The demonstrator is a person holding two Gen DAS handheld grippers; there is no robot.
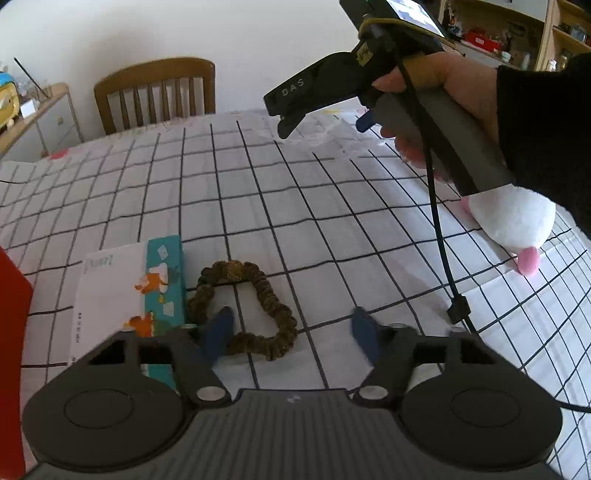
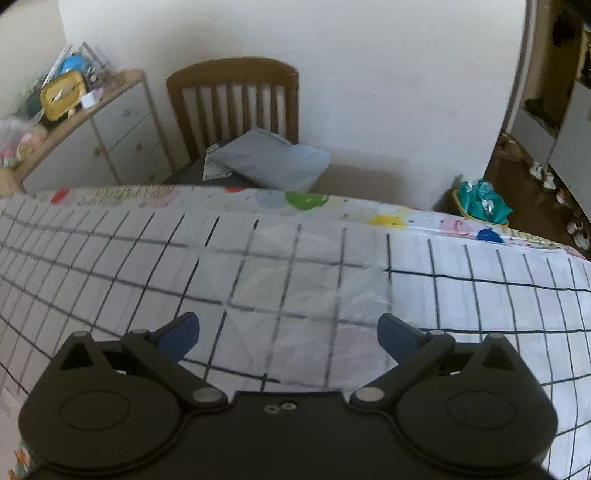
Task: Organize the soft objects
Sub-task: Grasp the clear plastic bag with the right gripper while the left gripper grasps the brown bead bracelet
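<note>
A brown scrunchie (image 1: 243, 310) lies on the checked tablecloth (image 1: 258, 192), just ahead of my left gripper (image 1: 291, 328). The left gripper is open, its left blue finger (image 1: 219, 334) over the scrunchie's near edge. A teal and white tissue pack (image 1: 147, 291) lies left of the scrunchie. A white and pink plush toy (image 1: 513, 225) lies at the right, partly hidden by the hand holding the right gripper (image 1: 288, 122). In the right wrist view my right gripper (image 2: 288, 332) is open and empty above a clear plastic bag (image 2: 306, 295) on the cloth.
A wooden chair (image 1: 155, 94) stands behind the table, with a grey cushion (image 2: 273, 160) on its seat. A red object (image 1: 11, 332) sits at the left edge. A drawer cabinet (image 2: 107, 133) stands at the back left, shelves (image 1: 517, 29) at the back right.
</note>
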